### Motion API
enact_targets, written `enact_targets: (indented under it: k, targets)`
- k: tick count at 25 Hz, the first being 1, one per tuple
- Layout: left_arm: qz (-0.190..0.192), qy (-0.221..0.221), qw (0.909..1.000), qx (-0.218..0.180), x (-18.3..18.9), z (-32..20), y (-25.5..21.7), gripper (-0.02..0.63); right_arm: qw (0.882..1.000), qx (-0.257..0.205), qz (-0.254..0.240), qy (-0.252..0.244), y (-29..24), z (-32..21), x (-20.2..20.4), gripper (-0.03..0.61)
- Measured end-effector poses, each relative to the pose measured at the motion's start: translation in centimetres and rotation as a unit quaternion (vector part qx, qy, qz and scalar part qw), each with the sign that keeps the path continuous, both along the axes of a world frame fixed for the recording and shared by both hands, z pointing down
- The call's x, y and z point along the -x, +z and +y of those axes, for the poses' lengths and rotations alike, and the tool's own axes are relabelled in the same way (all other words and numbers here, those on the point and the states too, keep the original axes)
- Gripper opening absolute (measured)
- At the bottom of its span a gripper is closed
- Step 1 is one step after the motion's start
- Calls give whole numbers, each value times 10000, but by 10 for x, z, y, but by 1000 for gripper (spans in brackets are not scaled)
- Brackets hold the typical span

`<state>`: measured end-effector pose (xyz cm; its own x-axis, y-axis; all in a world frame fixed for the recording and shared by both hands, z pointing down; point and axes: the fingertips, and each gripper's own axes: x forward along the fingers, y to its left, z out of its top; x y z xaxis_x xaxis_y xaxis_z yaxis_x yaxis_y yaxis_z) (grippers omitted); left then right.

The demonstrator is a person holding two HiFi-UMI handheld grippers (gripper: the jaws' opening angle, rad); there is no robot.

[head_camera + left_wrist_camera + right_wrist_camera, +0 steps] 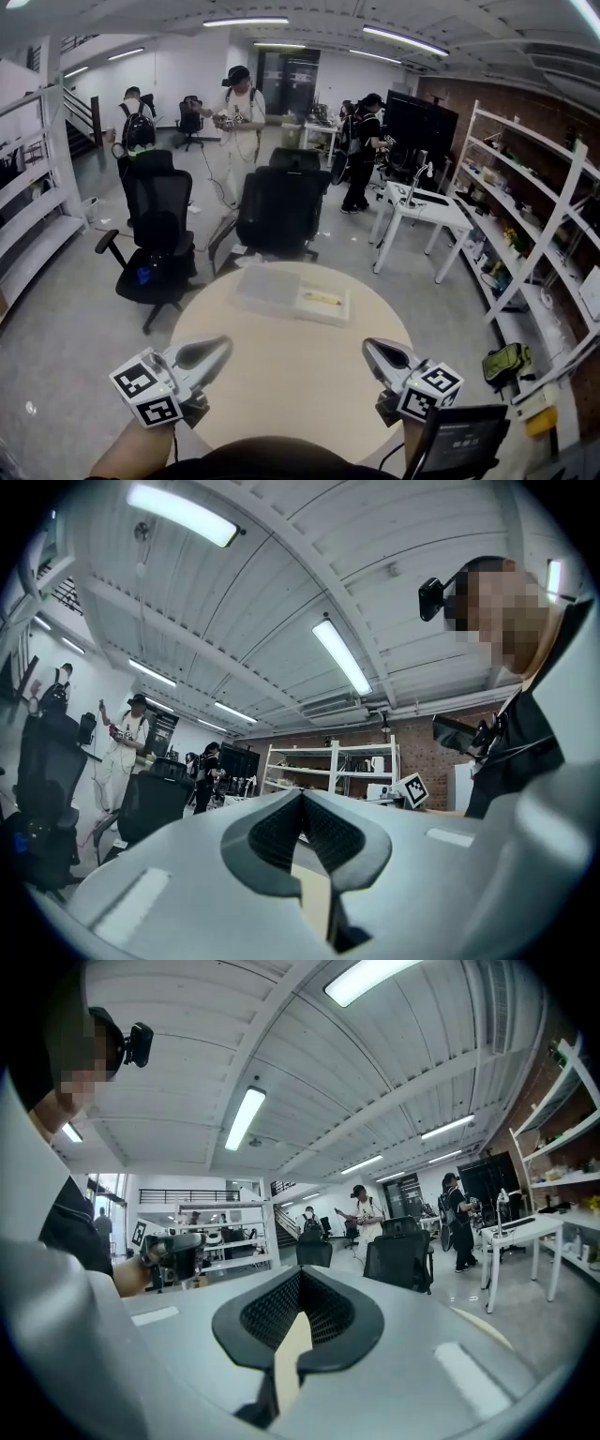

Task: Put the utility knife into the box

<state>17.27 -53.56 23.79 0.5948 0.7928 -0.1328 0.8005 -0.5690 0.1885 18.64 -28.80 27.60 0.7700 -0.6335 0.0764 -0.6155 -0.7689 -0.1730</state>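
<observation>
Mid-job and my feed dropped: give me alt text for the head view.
The left claw and right claw hang shut and empty over the near part of a round table. At its far edge lies a clear box with a yellow knife at its right end; office chairs and people stand beyond.

The round table [281,398] has a smooth, matt, pale beige top. The box [267,281] on it looks like clear plastic with a faint sheen. The left gripper [225,346] and the right gripper [367,346] have smooth, matt grey plastic shells, and their pads [323,1314] are dark and finely ribbed. The marker cubes [145,394] carry matt black-and-white print. The office chairs [277,211] are matt black, cloth-like. The floor [66,300] is grey and glossy, and the far wall [525,108] is rough brick
</observation>
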Motion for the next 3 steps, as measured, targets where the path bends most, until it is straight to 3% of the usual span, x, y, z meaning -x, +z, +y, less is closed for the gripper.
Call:
enact_targets:
  k: [3]
  targets:
    - [-12, 34, 10000, 8, -5, -2, 0, 0, 10000, 27, 4, 46, -4, -1, -3, 12]
